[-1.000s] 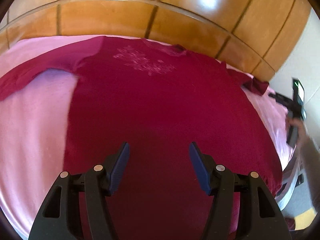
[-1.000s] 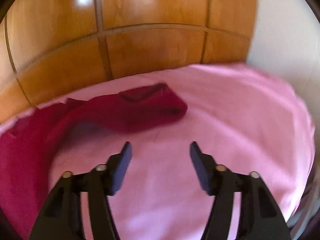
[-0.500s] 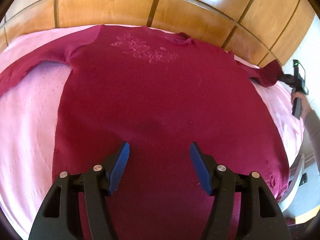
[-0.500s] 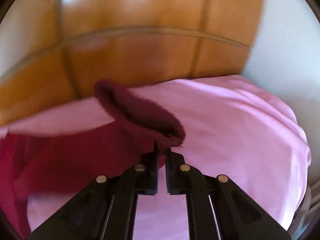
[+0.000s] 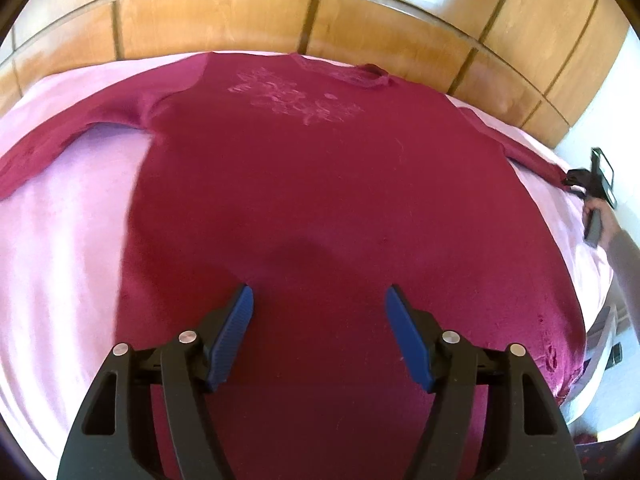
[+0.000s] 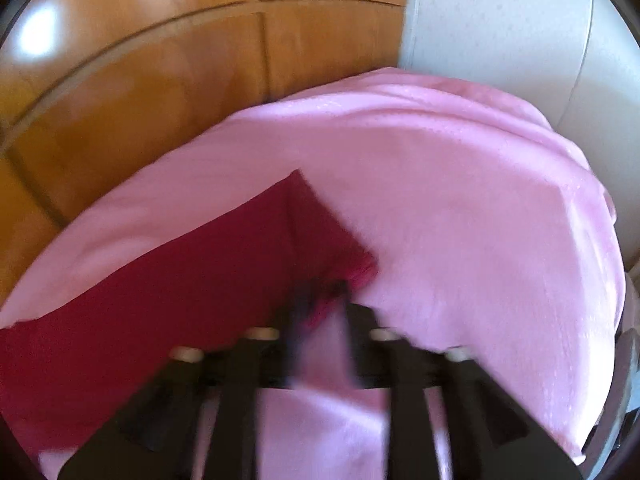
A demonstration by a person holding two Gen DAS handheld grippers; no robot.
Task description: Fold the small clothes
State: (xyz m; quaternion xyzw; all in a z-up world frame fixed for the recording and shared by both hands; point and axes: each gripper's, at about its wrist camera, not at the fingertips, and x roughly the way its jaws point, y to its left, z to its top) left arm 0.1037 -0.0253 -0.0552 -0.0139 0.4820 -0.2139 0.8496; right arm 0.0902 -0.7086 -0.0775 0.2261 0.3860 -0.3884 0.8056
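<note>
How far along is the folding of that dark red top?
Only the laying-out looks done: the red top lies flat on the pink blanket, sleeves spread. In hand: the right gripper sits at the right sleeve cuff, too blurred to judge. The left gripper hovers open. No fold shows yet.

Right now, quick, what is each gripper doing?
Left gripper: open, holding nothing, above the dark red long-sleeved shirt.
Right gripper: too blurred to tell, at the shirt's sleeve cuff.

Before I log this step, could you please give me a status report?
Left tongs open above dark red long-sleeved top. Right tongs at sleeve cuff, blurred. Nothing obstructing.
</note>
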